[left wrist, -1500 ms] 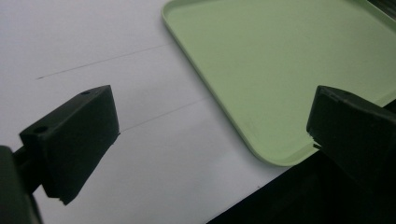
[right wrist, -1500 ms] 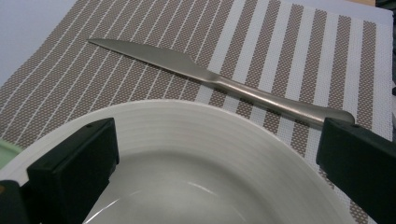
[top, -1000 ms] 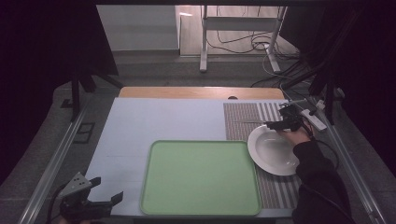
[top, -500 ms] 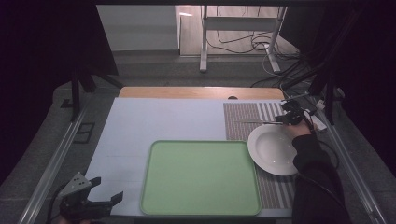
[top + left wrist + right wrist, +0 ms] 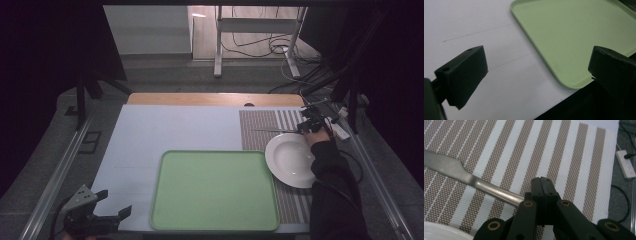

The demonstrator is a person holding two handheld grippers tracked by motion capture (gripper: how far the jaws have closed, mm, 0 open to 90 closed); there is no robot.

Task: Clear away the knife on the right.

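While the knife (image 5: 469, 178) lay across the striped placemat (image 5: 574, 157), its handle end was caught between the closed jaws of the right gripper (image 5: 543, 185), which had just been closing on it. The blade pointed away to the left in the right gripper view, flat and low over the brown and white stripes. From above, the knife (image 5: 277, 131) reached leftward from the right gripper (image 5: 306, 127) at the far right of the table, just beyond the far rim of the white plate (image 5: 290, 160). The plate sat on the same placemat (image 5: 260, 122), touching or very nearly touching the right edge of the green tray (image 5: 215, 190). The tray was bare and took up the near middle of the pale table cover (image 5: 165, 130). A dark sleeve (image 5: 332, 185) ran along the right side of the plate up to the gripper.

Well apart from all that, at the near left corner, the left gripper (image 5: 107, 212) rested low with its jaws wide apart and nothing between them. In its own view the left gripper (image 5: 536, 70) looked past a rounded corner of the tray (image 5: 574, 37).
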